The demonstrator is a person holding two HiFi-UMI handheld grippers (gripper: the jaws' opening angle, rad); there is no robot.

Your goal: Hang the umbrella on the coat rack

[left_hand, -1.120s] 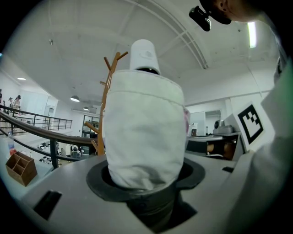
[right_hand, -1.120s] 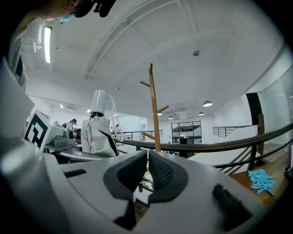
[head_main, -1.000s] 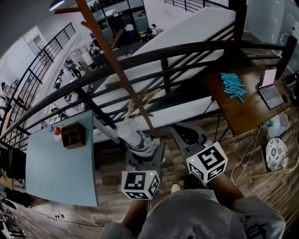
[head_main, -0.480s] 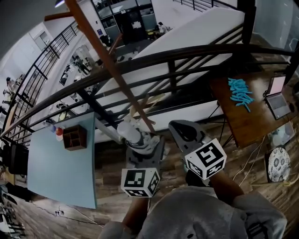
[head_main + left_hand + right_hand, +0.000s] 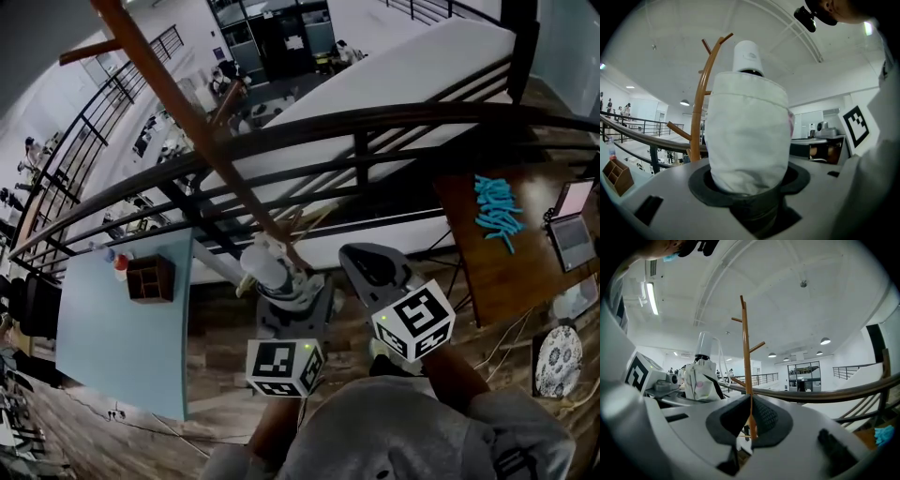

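Open mezzanine, wood floor, dark railing (image 5: 394, 117) arcing across the upper half of the head view; pale blue table (image 5: 112, 328) lower left, brown desk (image 5: 487, 272) at the right edge. The coat rack (image 5: 187, 103) is a thin wooden pole slanting from the upper left down to frame centre. The left gripper (image 5: 281, 298) is clamped round a folded white umbrella (image 5: 267, 267), which stands upright out of the jaws just left of the pole's lower end. In the left gripper view the umbrella (image 5: 747, 140) fills the middle and the rack (image 5: 699, 103) rises behind its left side, with a low peg (image 5: 677, 131) and higher ones near the top. The right gripper (image 5: 370, 267), just right of centre, has its jaws drawn together on nothing I can make out. Judgement: the umbrella is in hand, not yet hung. To do it well, lift until its hanging end clears a peg, approach from the peg's open tip and lower gently. Let go only once the peg bears the weight. The free gripper could steady the slim pole.
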